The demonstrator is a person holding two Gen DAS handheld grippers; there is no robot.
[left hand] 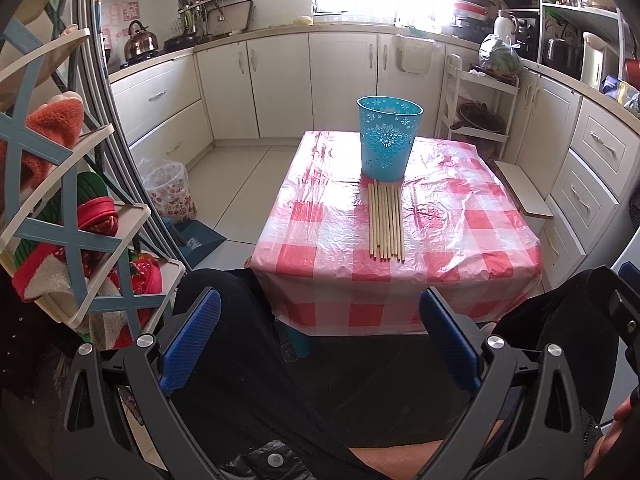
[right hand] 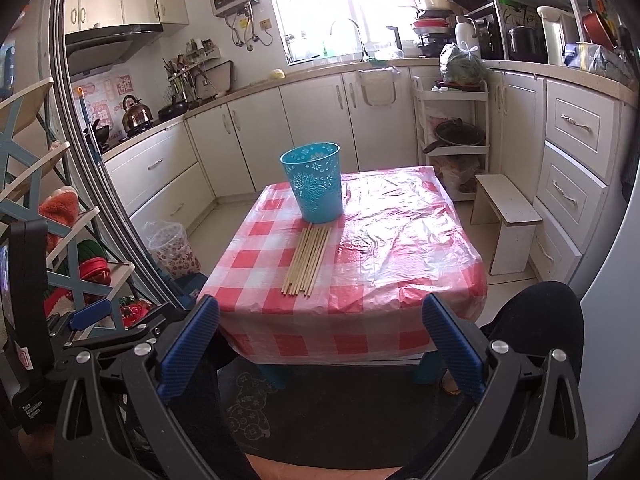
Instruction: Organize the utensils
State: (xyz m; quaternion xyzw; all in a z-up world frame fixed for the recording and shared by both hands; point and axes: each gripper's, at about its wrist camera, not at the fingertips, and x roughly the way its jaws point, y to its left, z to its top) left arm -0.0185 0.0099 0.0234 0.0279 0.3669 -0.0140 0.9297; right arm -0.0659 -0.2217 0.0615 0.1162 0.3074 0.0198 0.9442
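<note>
Several wooden chopsticks (left hand: 386,222) (right hand: 307,261) lie side by side on a low table with a red-and-white checked cover (left hand: 460,232) (right hand: 400,248). Just behind them stands an upright blue perforated plastic cup (left hand: 387,138) (right hand: 315,182), touching their far ends. My left gripper (left hand: 320,308) is open and empty, held back from the table's near edge over a person's dark-clothed lap. My right gripper (right hand: 320,312) is also open and empty, short of the table's front edge. The left gripper (right hand: 86,312) shows at the left of the right wrist view.
A white stool (right hand: 508,212) (left hand: 520,188) stands right of the table, beside a white trolley (right hand: 452,136). A rack with red and green slippers (left hand: 60,220) is close on the left. A patterned bin (left hand: 170,192) and a dustpan sit on the floor. Cabinets ring the room.
</note>
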